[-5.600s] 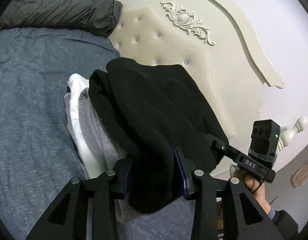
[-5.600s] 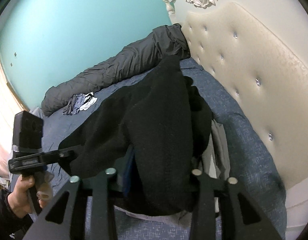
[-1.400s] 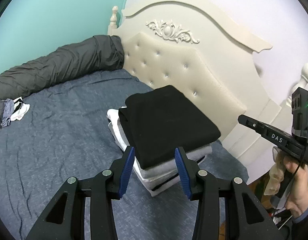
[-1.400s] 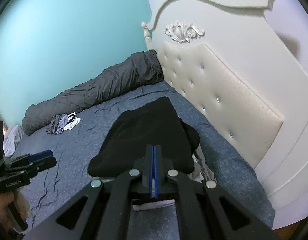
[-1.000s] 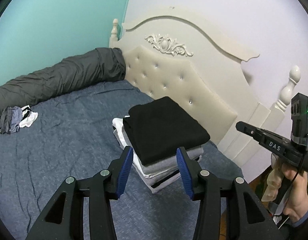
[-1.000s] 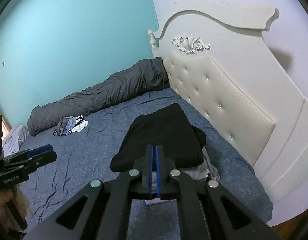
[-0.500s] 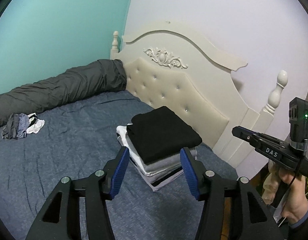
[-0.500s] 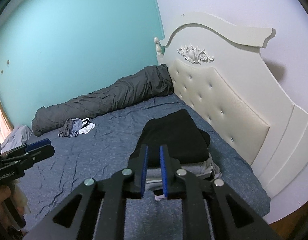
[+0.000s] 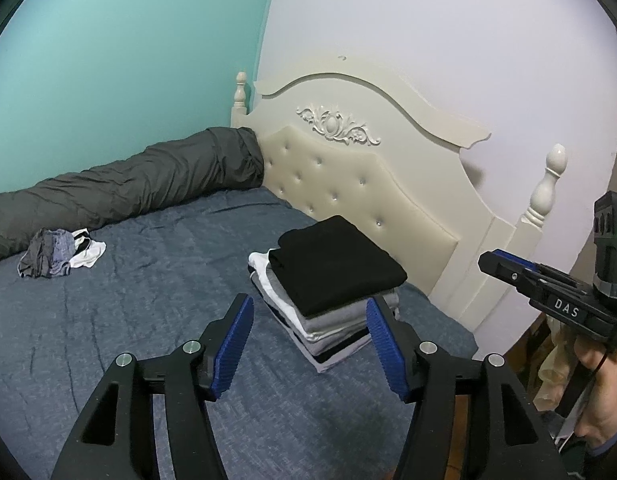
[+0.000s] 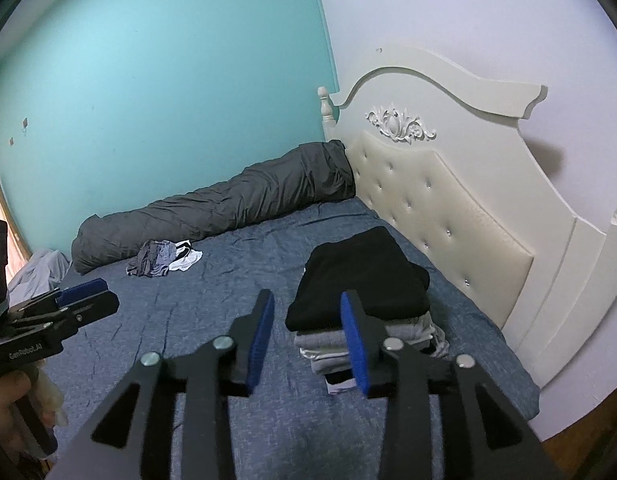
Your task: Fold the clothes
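My left hand-held gripper (image 9: 310,344) and right hand-held gripper (image 10: 308,340) both gaped empty; folded black garment (image 9: 334,264) topped the stack at 12 o'clock, unfolded clothes (image 9: 60,258) at 10, nearer the left.

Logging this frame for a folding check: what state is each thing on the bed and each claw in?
Black garment: folded, lying on top of the stack.
Stack of clothes: folded, piled by the headboard.
Small clothes heap: crumpled, unfolded, on the blue sheet.
Grey duvet: rolled up along the teal wall.
Left claw: open, holding nothing.
Right claw: open, holding nothing.
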